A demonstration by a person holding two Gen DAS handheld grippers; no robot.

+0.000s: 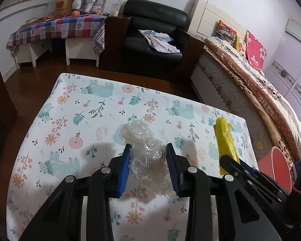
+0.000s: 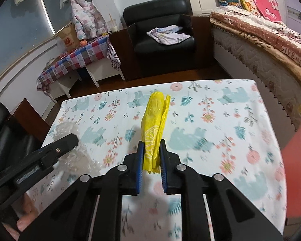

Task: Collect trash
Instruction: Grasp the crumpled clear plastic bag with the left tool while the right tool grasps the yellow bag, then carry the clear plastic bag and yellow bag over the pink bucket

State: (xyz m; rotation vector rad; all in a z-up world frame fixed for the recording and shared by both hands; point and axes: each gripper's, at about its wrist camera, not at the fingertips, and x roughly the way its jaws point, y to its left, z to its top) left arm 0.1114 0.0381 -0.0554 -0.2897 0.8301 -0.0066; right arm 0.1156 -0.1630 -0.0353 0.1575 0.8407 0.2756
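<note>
A crumpled clear plastic wrap [image 1: 145,148] lies on the floral tablecloth [image 1: 80,104]. My left gripper [image 1: 149,147] straddles it, the blue pads pressing its sides; it also shows in the right wrist view [image 2: 67,142] over the wrap [image 2: 66,129]. A yellow plastic bag [image 2: 154,124], rolled long, lies on the table; my right gripper [image 2: 152,143] is closed on its near end. In the left wrist view the yellow bag [image 1: 225,138] sits at the right, with my right gripper [image 1: 230,160] on it.
A pink bin [image 1: 275,168] stands off the table's right edge, also in the right wrist view [image 2: 299,140]. Beyond the table are a black armchair [image 1: 154,34], a bed [image 1: 250,76] and a checked side table [image 1: 58,28].
</note>
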